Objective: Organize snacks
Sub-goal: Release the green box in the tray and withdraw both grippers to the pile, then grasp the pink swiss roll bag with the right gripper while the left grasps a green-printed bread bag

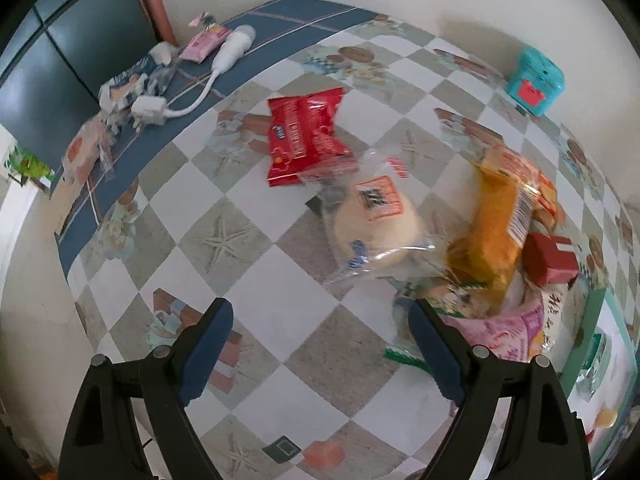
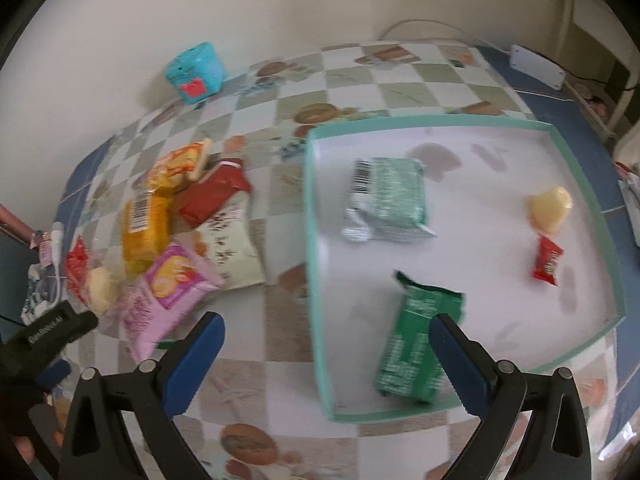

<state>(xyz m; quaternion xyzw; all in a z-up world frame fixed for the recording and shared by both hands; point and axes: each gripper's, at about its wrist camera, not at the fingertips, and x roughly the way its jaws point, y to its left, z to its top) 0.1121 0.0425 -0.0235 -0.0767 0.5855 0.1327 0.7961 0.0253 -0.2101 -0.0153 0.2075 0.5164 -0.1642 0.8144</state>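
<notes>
Now both grippers are wide apart and hold nothing. Left gripper hangs over the checkered tablecloth, near a clear-wrapped bun. Right gripper hangs by the teal tray, where 1 dark green packet lies inside.

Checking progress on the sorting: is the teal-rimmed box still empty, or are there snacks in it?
Not empty. The box holds a pale green packet, a dark green packet, a small red packet and a yellow piece.

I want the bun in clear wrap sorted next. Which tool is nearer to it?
Left. The left tool hangs open just short of the bun; the right tool is by the tray, beyond the pile.
</notes>
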